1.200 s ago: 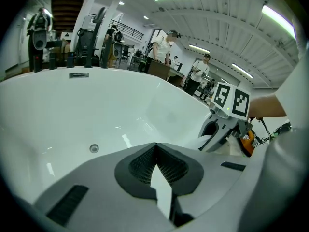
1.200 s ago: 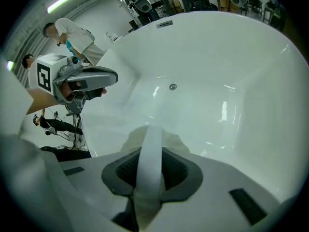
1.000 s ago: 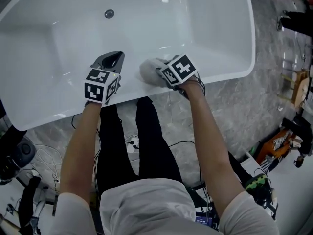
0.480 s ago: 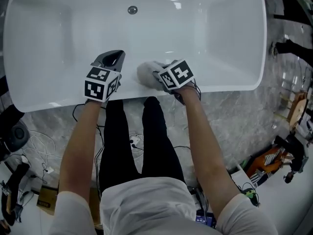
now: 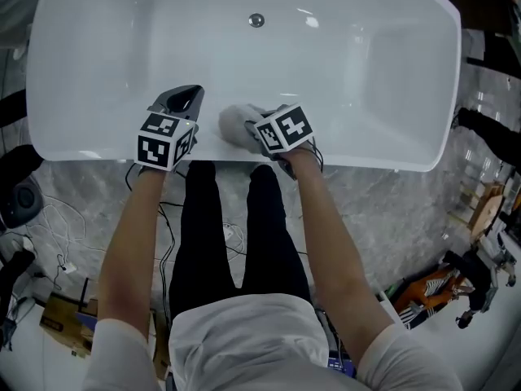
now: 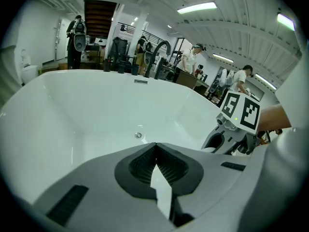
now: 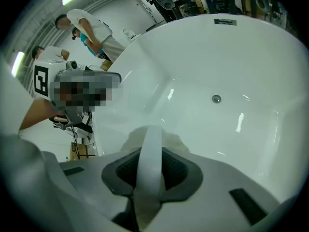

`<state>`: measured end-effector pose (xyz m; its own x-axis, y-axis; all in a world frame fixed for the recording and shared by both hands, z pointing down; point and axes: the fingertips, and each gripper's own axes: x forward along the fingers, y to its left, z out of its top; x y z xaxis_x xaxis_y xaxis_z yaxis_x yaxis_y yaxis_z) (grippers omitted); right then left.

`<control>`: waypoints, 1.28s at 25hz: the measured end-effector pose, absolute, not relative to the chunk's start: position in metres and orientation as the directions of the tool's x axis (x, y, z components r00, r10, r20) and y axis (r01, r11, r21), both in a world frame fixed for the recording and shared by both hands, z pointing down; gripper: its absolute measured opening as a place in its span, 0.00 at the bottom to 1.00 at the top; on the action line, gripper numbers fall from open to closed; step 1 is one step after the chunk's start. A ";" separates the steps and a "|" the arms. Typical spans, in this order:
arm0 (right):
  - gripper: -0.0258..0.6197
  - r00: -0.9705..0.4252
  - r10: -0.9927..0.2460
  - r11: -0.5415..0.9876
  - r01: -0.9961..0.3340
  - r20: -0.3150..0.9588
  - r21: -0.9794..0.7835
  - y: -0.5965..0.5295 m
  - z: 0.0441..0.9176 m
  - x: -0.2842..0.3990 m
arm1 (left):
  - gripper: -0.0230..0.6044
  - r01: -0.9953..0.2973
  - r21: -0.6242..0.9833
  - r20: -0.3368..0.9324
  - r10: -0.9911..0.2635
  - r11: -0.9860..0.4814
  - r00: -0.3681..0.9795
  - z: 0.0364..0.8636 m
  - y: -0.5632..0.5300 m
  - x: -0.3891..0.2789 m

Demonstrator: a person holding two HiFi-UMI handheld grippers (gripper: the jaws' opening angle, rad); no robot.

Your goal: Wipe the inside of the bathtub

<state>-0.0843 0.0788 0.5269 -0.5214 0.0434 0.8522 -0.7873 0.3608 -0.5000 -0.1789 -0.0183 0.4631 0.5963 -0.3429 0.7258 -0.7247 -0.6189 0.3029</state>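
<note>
A big white smooth bathtub (image 5: 383,72) lies across the top of the head view. Its small round metal drain (image 5: 256,20) sits on the bottom, close to the far long side.

The right gripper (image 5: 264,123) reaches over the middle of the near long edge of the bathtub. Its jaws are squeezed tight on the white strap (image 7: 148,164) of a fluffy pale grey cloth (image 5: 236,124). The cloth is inside the bathtub, on the near wall just under the edge. It looks like it is touching the wall, but that is hard to see from above.

The left gripper (image 5: 184,98) is just beside the cloth, on its left, and also pokes over the near edge. Its jaws are pressed together at the tips and there is nothing between them. In the left gripper view (image 6: 155,152) it points across the bathtub toward the drain (image 6: 138,135).
</note>
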 end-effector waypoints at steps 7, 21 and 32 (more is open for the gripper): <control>0.19 -0.532 0.073 0.389 -0.764 0.844 -0.515 0.064 0.538 -0.135 | 0.04 -0.779 0.291 0.739 -0.386 -0.556 0.552 0.475 -0.030 -0.240; 0.19 -0.597 0.091 0.418 -0.704 0.797 -0.575 0.039 0.542 -0.230 | 0.04 -0.843 0.245 0.759 -0.446 -0.479 0.474 0.479 -0.047 -0.336; 0.19 -0.685 0.119 0.454 -0.606 0.719 -0.653 0.025 0.542 -0.307 | 0.04 -0.895 0.203 0.761 -0.512 -0.396 0.399 0.476 -0.062 -0.419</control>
